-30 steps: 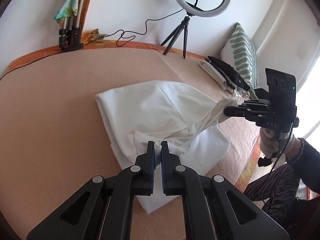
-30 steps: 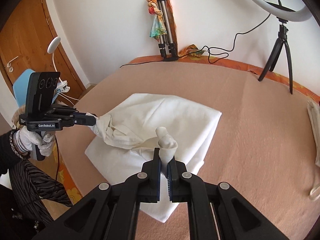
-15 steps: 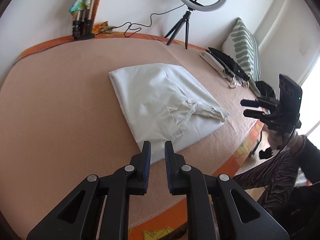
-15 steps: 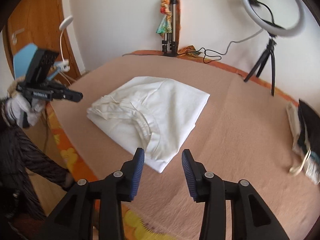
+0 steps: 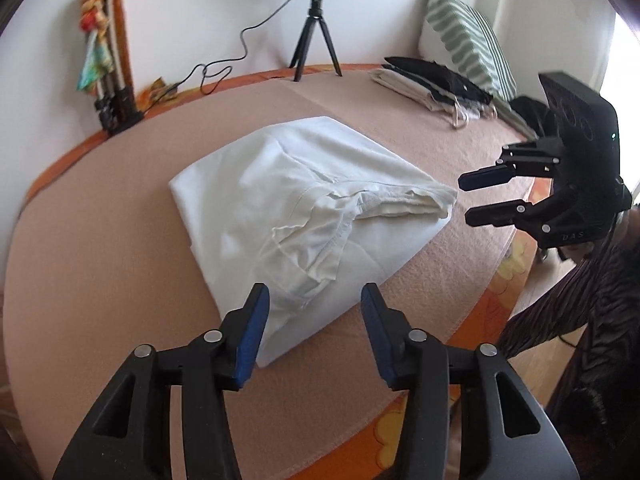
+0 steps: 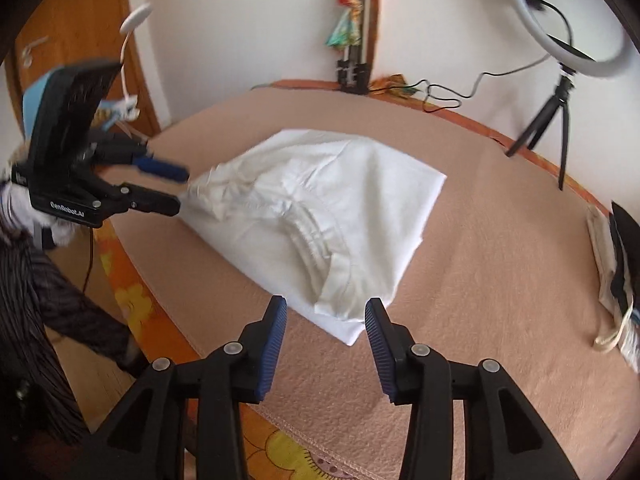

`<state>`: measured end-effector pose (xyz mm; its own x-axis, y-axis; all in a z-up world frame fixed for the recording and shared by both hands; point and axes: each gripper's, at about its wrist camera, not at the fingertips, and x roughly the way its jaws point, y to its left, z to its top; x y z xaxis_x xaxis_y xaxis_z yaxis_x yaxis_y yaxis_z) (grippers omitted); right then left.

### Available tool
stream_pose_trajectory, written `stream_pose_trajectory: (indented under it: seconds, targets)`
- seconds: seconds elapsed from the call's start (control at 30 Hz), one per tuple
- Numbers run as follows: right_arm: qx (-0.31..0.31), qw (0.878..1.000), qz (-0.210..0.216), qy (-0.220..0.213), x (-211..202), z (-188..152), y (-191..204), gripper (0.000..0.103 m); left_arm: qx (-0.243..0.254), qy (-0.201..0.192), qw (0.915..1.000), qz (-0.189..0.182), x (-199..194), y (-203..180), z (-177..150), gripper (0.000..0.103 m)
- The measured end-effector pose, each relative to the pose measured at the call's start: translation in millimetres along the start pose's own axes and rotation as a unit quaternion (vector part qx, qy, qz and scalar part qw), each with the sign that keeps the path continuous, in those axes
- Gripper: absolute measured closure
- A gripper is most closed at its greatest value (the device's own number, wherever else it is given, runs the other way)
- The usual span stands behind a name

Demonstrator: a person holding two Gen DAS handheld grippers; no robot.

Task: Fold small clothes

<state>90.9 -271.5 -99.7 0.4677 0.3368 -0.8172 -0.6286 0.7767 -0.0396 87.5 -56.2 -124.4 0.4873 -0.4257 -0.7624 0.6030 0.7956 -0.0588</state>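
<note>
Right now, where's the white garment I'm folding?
The white garment lies folded on the peach blanket mid-bed, with the left gripper and right gripper open beside it, neither holding it.

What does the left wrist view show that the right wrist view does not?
Only the left wrist view shows the striped pillow against the wall. Only the right wrist view shows the wooden door and a small white lamp. Both show the white garment folded on the pink blanket, the ring light, and both grippers, the left gripper opening with nothing between its jaws, the right gripper open and empty.
</note>
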Motion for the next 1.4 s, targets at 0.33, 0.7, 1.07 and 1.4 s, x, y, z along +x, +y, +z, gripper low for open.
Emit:
stream_pose_trajectory:
  seconds: [0.33, 0.7, 1.07, 1.4]
  targets:
    - [-0.085, 0.994, -0.066, 0.021, 18, -1, 22, 0.084, 0.059, 0.021, 0.9973, 0.039, 23, -9, -6, 0.093]
    - [-0.037, 0.997, -0.045, -0.054, -32, 14, -2, 0.103, 0.025, -0.026, 0.9992, 0.021, -12, 15, -3, 0.098]
    - [-0.154, 0.985, -0.080, 0.017, 12, -2, 42, 0.078, 0.049, -0.003, 0.9987, 0.017, 3, 1, -6, 0.098]
    - [-0.138, 0.983, -0.114, -0.027, -17, 2, 28, 0.103, 0.098, -0.020, 0.9939, 0.046, -12, -5, -4, 0.098]
